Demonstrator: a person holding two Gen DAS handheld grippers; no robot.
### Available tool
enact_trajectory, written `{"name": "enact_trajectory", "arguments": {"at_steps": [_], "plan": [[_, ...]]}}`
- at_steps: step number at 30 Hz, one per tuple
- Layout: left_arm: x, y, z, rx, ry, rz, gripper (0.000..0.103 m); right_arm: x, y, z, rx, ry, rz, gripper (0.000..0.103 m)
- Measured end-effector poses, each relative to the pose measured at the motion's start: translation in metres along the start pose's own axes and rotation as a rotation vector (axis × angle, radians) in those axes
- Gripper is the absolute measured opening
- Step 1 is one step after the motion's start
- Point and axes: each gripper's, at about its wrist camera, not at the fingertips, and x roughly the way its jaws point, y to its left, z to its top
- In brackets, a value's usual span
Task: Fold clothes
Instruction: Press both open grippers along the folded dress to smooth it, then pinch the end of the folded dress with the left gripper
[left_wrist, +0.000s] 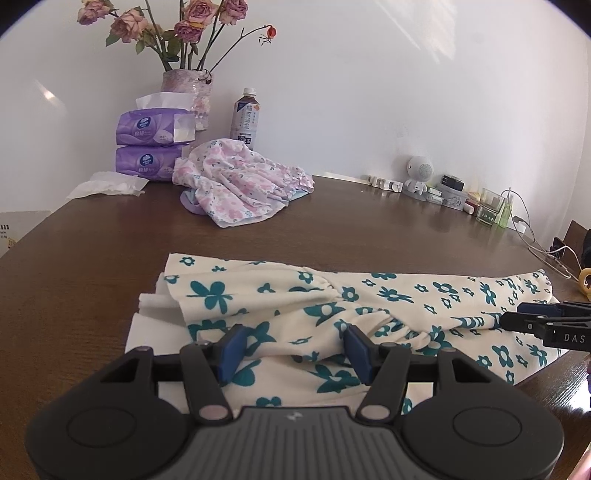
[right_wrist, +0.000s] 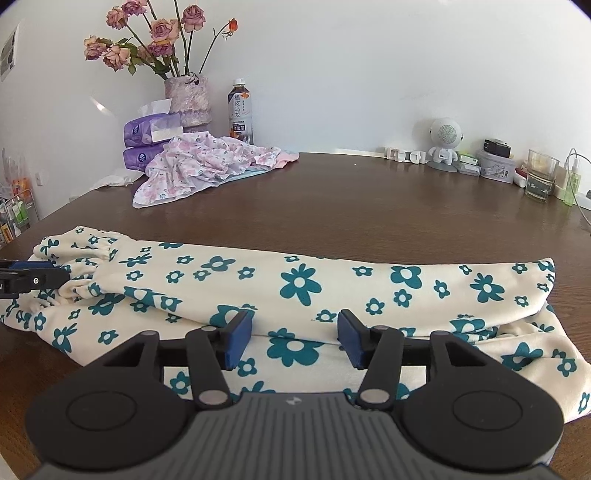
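Note:
A cream garment with teal flowers lies folded lengthwise along the near edge of the brown table. My left gripper hovers open over its gathered elastic end, blue pads apart with cloth below them. In the right wrist view the same garment stretches across the frame, and my right gripper stands open above its near fold. The right gripper's tips show at the left view's right edge, and the left gripper's tip shows at the right view's left edge beside the gathered waistband.
A crumpled pink floral garment lies at the back left, beside stacked purple tissue packs, a vase of dried roses and a drink bottle. Along the back right stand a small white robot figure, boxes, a glass and cables.

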Motion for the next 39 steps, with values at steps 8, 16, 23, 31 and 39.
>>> {"name": "enact_trajectory", "arguments": {"at_steps": [8, 16, 23, 31, 39], "plan": [[-0.006, 0.007, -0.001, -0.048, -0.037, 0.004, 0.058, 0.000, -0.004, 0.000, 0.028, -0.007, 0.004, 0.053], [-0.022, 0.010, 0.002, -0.078, -0.075, 0.030, 0.066, 0.000, -0.002, 0.000, 0.017, -0.005, 0.001, 0.055], [-0.026, 0.003, 0.001, -0.055, -0.060, -0.002, 0.068, 0.000, 0.001, 0.000, -0.001, -0.002, -0.007, 0.058], [-0.029, 0.003, 0.000, -0.053, -0.054, 0.027, 0.070, -0.001, -0.002, -0.001, 0.012, -0.005, 0.004, 0.060], [-0.038, 0.036, -0.004, -0.142, -0.020, 0.069, 0.072, 0.002, 0.003, 0.001, -0.002, 0.006, 0.031, 0.060]]}}
